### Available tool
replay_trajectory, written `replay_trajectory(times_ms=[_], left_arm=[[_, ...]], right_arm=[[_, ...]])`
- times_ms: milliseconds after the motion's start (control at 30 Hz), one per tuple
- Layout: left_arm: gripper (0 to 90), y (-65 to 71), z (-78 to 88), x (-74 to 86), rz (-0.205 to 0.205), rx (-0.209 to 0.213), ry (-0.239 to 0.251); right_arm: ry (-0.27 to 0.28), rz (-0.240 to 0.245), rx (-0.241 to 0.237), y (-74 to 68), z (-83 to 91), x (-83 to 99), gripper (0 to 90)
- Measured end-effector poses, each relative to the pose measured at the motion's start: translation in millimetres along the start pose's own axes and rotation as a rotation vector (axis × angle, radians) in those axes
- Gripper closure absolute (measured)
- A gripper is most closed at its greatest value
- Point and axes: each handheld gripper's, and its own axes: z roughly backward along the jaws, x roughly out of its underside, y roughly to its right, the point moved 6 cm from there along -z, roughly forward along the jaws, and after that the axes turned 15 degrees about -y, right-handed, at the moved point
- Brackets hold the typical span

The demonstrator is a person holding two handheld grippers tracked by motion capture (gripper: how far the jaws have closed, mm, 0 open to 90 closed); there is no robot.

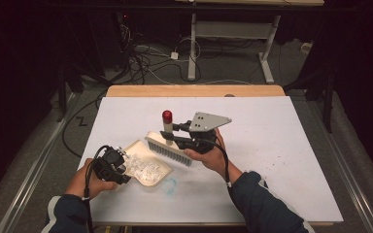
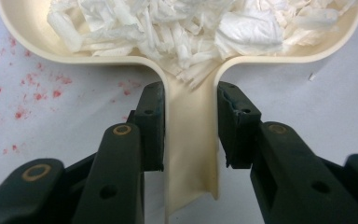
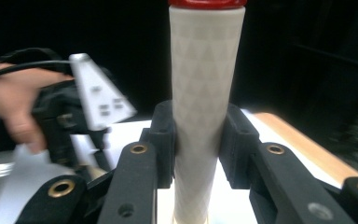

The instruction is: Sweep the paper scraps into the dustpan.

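2 grips frame it: the left gripper [image 2: 190, 126] pinches the cream plastic dustpan [image 1: 148, 164] by its handle, while the right gripper [image 3: 198, 142] clamps the white red-capped brush [image 1: 170, 145] upright just beyond the pan's mouth.

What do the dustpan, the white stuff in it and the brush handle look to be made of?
Dustpan: probably moulded plastic, cream, smooth, slightly glossy, with rounded rims. White scraps in it: likely torn tissue or thin paper, crumpled and matte. Brush handle: seemingly plastic or rubbery grip, off-white with a faint triangle texture and a red cap; its bristles look like pale synthetic fibres, though that is hard to confirm.
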Motion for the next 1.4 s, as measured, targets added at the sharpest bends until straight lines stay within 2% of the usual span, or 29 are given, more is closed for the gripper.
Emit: replay_trajectory(times_ms=[100, 167, 267, 333, 400, 533, 600, 700, 767, 833, 900, 1000, 1267, 1400], left_arm=[[62.8, 0.1, -0.8, -0.5, 0.001, 0.001, -0.002], [62.8, 0.0, -0.9, -0.6, 0.001, 0.002, -0.002], [62.8, 0.0, -0.9, -0.7, 0.001, 0.003, -0.003], [62.8, 0.1, -1.0, -1.0, -0.001, 0.000, -0.006], [62.8, 0.0, -1.1, -1.2, -0.001, 0.002, -0.005], [62.8, -0.3, -2.0, -1.1, -0.001, 0.007, -0.006], [62.8, -0.7, -2.3, -0.9, -0.004, 0.004, -0.009], [62.8, -0.3, -2.6, -1.0, -0.003, 0.001, -0.011], [62.8, 0.1, -2.6, -0.5, -0.004, 0.001, -0.013], [62.8, 0.4, -2.7, -0.4, 0.001, 0.003, -0.010], [62.8, 0.3, -2.9, -0.4, 0.001, 0.003, -0.012], [62.8, 0.2, -3.2, -0.4, 0.001, 0.004, -0.013], [62.8, -0.5, -4.8, 0.7, 0.019, 0.011, 0.000], [62.7, -0.3, -5.5, 0.4, 0.023, 0.012, 0.000]], right_arm=[[-0.015, -0.017, 0.088, 10.4, 1.6, 2.5, 70.5], [-0.033, -0.016, 0.127, 13.8, -1.8, 5.7, 70.5], [-0.066, 0.015, 0.185, 15.2, -12.8, 10.6, 70.5], [-0.094, 0.049, 0.201, 14.3, -24.2, 13.8, 70.5], [-0.123, 0.074, 0.181, 11.2, -35.8, 17.5, 70.5], [-0.129, 0.101, 0.085, -1.8, -43.4, 15.0, 70.3], [-0.131, 0.107, 0.021, -11.0, -42.7, 14.0, 70.3], [-0.138, 0.133, -0.027, -24.9, -40.3, 13.2, 70.3], [-0.122, 0.145, -0.052, -31.9, -35.1, 10.8, 70.5], [-0.090, 0.131, -0.094, -36.4, -26.4, 6.7, 70.5], [-0.072, 0.138, -0.087, -38.6, -18.4, 2.8, 70.5], [-0.072, 0.152, -0.041, -36.1, -9.2, 0.3, 70.5], [-0.057, 0.073, 0.052, -15.6, 19.3, 4.6, 70.4], [-0.069, 0.042, 0.072, -8.9, 37.1, 8.7, 70.4]])
